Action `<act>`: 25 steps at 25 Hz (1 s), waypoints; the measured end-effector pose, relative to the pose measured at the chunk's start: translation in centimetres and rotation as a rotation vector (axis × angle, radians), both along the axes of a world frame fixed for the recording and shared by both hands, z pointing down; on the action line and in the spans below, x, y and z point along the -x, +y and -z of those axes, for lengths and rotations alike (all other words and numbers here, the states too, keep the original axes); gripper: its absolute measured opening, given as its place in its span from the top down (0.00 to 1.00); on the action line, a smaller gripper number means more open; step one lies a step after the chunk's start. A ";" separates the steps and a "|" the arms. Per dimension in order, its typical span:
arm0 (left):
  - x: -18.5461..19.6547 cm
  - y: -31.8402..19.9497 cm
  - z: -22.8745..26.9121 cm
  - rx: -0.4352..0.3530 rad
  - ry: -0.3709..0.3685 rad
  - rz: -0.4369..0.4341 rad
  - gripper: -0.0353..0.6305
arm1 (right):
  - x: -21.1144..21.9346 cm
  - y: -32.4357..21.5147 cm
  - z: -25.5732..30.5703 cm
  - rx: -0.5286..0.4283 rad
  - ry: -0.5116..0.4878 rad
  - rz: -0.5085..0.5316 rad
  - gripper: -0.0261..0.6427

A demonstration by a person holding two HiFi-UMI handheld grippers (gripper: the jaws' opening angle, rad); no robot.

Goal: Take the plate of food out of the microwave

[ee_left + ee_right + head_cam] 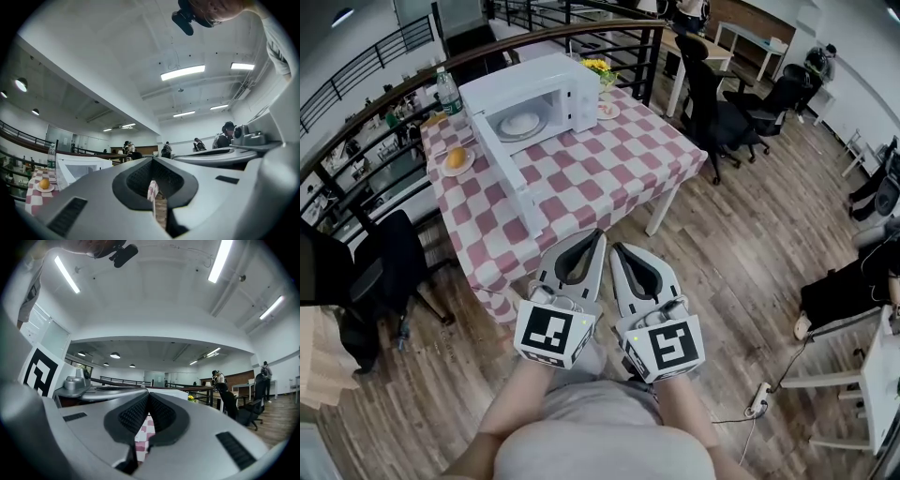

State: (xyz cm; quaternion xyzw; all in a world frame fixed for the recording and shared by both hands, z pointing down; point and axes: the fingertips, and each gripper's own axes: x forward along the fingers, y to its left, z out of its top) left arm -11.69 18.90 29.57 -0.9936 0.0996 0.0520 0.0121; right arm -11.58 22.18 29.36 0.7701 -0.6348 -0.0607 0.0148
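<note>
A white microwave (pixel 546 94) stands on the red-and-white checkered table (pixel 609 169) with its door (pixel 514 183) swung open toward me. Inside it lies a white plate (pixel 521 124); I cannot make out the food on it from here. Both grippers hang side by side in front of my body, short of the table's near edge. The left gripper (pixel 598 236) is shut with nothing in it, and so is the right gripper (pixel 617 249). In the left gripper view the left gripper (pixel 152 160) points over the table, with the microwave (pixel 79 165) off to the left.
An orange on a small plate (pixel 457 159) and a water bottle (pixel 448 94) sit left of the microwave. Yellow flowers (pixel 598 67) and a small dish (pixel 607 111) stand to its right. Black office chairs (pixel 722 112) stand right of the table, another chair (pixel 394 262) left.
</note>
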 end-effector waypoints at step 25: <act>-10.9 -17.0 -2.7 0.129 -0.023 0.122 0.96 | -11.9 -16.5 -2.4 0.100 -0.010 0.039 0.93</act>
